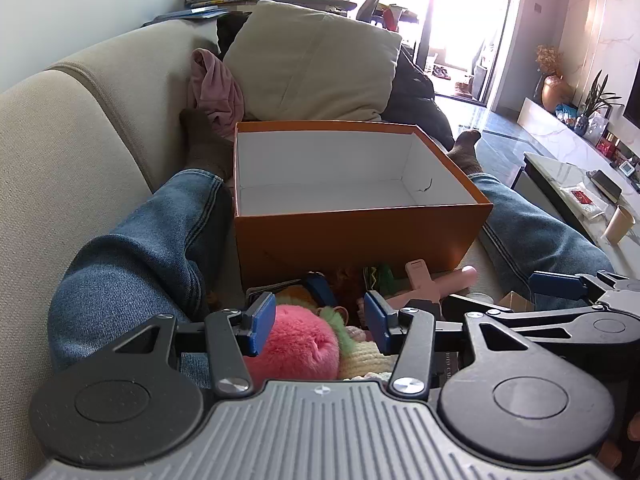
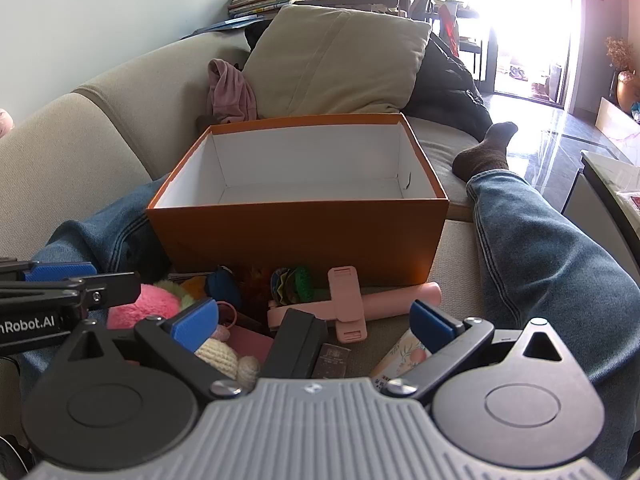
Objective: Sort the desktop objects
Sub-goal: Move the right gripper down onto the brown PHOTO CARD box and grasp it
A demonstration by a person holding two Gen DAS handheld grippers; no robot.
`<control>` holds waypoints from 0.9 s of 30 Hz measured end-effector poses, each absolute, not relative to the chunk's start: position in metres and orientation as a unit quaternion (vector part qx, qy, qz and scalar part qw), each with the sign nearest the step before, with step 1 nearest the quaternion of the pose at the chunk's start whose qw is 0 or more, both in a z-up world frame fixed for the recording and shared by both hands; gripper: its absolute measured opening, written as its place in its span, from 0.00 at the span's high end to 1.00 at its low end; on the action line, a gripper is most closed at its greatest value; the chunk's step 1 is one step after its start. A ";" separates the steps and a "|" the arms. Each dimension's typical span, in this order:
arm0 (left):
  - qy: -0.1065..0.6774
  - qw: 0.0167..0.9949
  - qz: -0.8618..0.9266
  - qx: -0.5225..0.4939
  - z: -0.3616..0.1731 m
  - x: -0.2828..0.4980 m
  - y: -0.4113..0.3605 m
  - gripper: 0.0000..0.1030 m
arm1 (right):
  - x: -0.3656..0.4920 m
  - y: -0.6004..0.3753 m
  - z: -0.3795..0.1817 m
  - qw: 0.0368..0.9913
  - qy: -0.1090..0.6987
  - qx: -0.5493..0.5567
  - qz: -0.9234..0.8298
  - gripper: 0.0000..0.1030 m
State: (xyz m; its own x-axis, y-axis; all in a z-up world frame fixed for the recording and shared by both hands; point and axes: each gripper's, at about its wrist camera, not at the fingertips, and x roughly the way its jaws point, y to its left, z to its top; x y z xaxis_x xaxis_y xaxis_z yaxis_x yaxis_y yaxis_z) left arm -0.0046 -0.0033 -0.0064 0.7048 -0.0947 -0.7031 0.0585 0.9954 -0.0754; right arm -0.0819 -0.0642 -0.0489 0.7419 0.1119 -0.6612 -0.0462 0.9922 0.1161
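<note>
0 items in the orange box yet — pink plush, selfie stick etc. all left; both grippers' jaws spread, holding nothing.

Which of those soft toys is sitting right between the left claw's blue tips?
The pink fluffy ball. It lies between the open left gripper pads, apparently untouched; the cream knitted toy sits off to its right, and the orange plush lies farther back.

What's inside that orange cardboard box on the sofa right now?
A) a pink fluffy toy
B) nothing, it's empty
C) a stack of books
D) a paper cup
B: both views show only the bare white floor and walls inside the orange cardboard box, while the pink fluffy toy lies in front of it with the other items.
</note>
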 end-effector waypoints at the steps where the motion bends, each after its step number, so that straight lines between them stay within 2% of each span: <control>1: 0.382 0.923 -0.042 -0.023 -0.006 -0.004 -0.004 0.45 | -0.082 -0.064 -0.049 0.932 0.357 0.046 0.042 0.01; 22: 0.393 0.918 -0.046 -0.021 -0.007 -0.002 -0.004 0.45 | -0.078 -0.062 -0.051 0.926 0.372 0.038 0.047 0.01; 27: 0.417 0.906 -0.066 -0.021 -0.010 0.001 -0.004 0.45 | -0.075 -0.063 -0.055 0.918 0.390 0.042 0.056 0.01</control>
State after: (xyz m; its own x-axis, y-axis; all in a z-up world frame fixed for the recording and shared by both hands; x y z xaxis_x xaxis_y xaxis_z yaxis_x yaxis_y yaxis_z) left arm 0.0005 -0.0035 -0.0104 0.6442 -0.1378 -0.7524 0.1028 0.9903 -0.0933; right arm -0.0746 -0.0630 -0.0555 0.6892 0.1359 -0.7117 -0.0707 0.9902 0.1205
